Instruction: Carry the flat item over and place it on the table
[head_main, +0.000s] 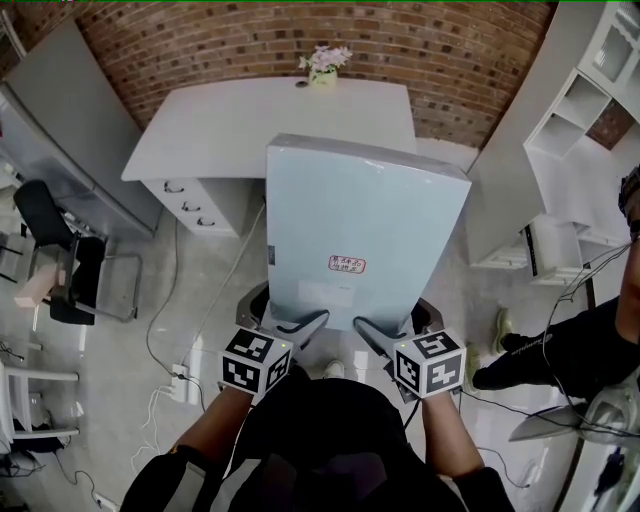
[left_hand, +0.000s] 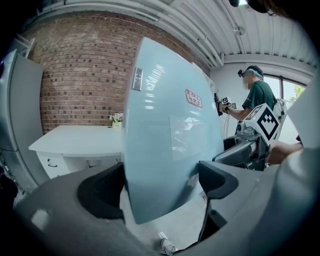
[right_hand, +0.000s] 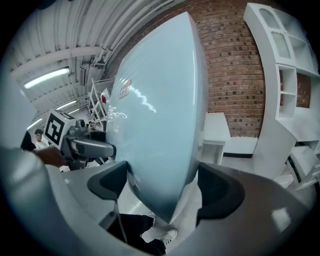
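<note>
A flat pale-blue box (head_main: 360, 230) with a small red-and-white label is held up in the air in front of me, its near edge low and its far edge tilted toward the white table (head_main: 250, 120). My left gripper (head_main: 300, 328) is shut on the box's near edge at the left, and my right gripper (head_main: 372, 333) is shut on the same edge at the right. The left gripper view shows the box (left_hand: 165, 135) filling the gap between the jaws of the left gripper (left_hand: 160, 187). In the right gripper view the box (right_hand: 160, 120) is likewise clamped by the right gripper (right_hand: 165, 187).
The table stands against a brick wall, with a flower pot (head_main: 323, 65) at its far edge and drawers (head_main: 190, 205) under its left side. A black chair (head_main: 55, 260) is at the left, white shelves (head_main: 590, 120) at the right. Another person (head_main: 560, 350) stands at the right. Cables (head_main: 170, 380) lie on the floor.
</note>
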